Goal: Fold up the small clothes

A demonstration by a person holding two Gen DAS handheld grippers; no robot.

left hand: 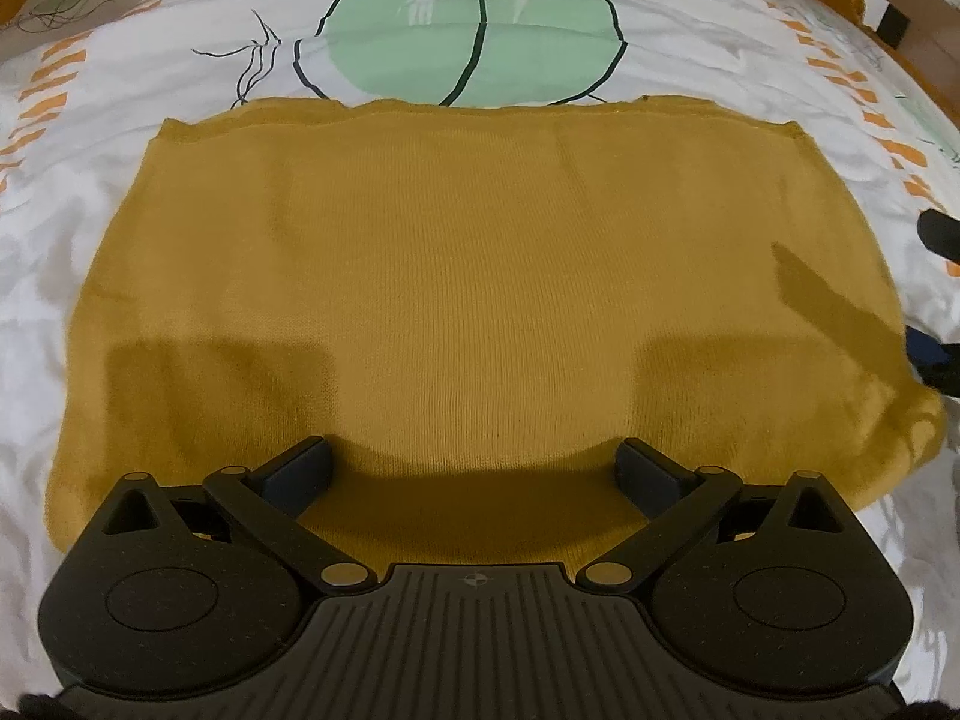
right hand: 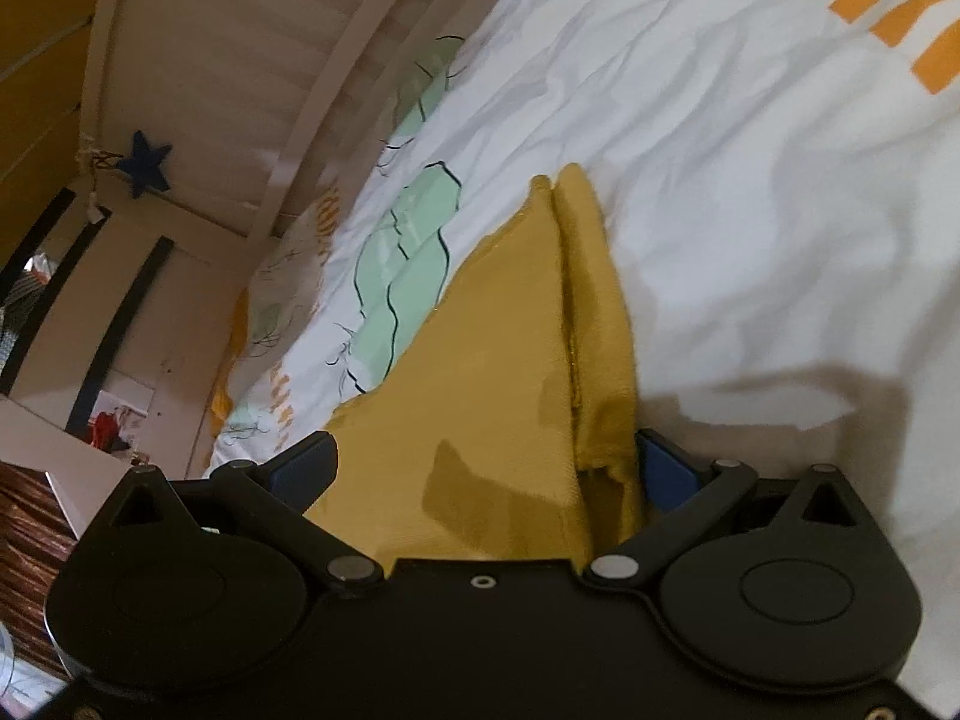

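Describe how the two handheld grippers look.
Both are matte black with rounded housings, hinged linkage arms and silver-tan pivot pins. The left gripper has a ribbed centre plate with a small crosshair mark and dark fingers. The right gripper has blue finger pads.

The left tongs stand wide open, their 2 dark fingers spread far apart and level, pointing forward just above the near edge of what lies on the bed. The right tongs are rolled sideways and also gape, 1 blue-padded finger pressed against a bunched fold, the other standing clear.
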